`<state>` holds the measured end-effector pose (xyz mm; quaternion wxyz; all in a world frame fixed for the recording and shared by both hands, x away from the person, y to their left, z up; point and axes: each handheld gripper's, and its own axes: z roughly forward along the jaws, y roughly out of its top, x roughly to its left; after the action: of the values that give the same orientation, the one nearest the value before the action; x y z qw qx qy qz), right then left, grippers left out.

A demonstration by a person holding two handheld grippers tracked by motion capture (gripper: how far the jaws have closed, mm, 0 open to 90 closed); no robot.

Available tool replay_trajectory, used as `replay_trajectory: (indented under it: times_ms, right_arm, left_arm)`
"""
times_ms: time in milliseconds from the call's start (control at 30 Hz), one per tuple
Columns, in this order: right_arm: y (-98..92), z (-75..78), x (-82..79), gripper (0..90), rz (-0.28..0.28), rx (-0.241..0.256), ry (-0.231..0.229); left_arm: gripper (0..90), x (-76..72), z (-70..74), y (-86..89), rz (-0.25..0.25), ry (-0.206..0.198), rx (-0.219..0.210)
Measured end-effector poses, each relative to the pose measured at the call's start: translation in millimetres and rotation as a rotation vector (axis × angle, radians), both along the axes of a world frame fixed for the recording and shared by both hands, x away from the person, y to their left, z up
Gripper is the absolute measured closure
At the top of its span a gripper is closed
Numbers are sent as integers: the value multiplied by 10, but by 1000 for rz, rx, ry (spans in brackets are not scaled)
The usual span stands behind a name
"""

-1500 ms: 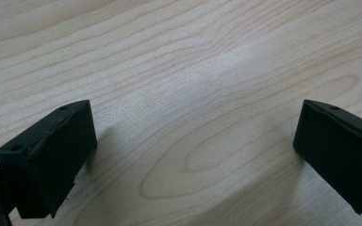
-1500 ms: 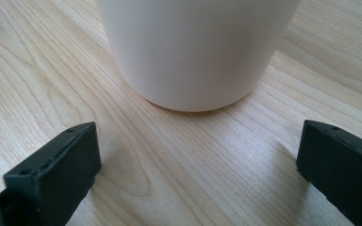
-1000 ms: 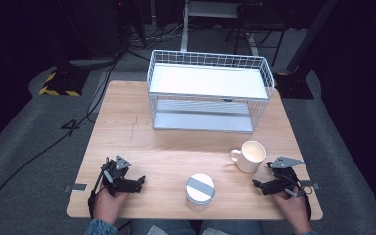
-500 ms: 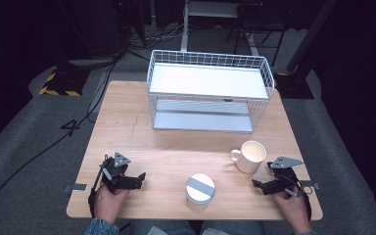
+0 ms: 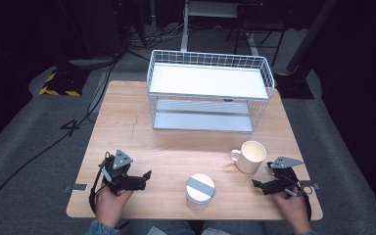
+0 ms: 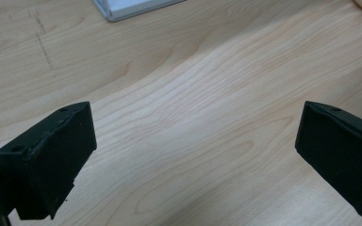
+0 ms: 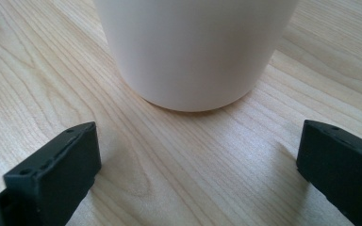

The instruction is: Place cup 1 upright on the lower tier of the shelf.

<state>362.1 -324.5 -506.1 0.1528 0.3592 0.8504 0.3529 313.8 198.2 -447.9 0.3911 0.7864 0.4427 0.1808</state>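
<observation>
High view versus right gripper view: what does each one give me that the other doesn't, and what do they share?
The high view adds the white wire rack at the far side, the round tin with a grey stripe near the front edge, the left gripper with jaws apart, and the mug's handle pointing left. The right gripper view adds a close look at the right gripper: jaws wide open and short of the mug's base, touching nothing. Both show the cream mug upright on the wooden table.
</observation>
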Motion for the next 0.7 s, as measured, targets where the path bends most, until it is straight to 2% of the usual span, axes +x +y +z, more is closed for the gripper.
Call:
replay_trajectory:
  times_ms: [200, 233, 533, 567, 600, 633, 667, 700]
  right_arm:
    - [0, 0, 0, 3, 0, 0, 0]
    - [1, 0, -2, 3, -3, 0, 0]
    - [1, 0, -2, 2, -4, 0, 0]
    - [1, 0, -2, 2, -4, 0, -1]
    - [1, 0, -2, 3, -4, 0, 0]
    - [1, 0, -2, 2, -4, 0, 0]
    - [1, 0, -2, 2, -4, 0, 0]
    - [1, 0, -2, 3, -4, 1, 0]
  left_arm:
    - [0, -86, 125, -120, -37, -35, -8]
    - [0, -105, 151, -158, -67, -44, -11]
    - [0, -224, 258, -356, -156, -73, -63]
    - [0, -266, 283, -431, -179, -81, -64]
    - [0, -266, 283, -431, -179, -81, -64]
    - [0, -305, 291, -517, -210, -86, -78]
    - [0, -305, 291, -517, -210, -86, -78]
    - [0, -340, 293, -602, -238, -86, -97]
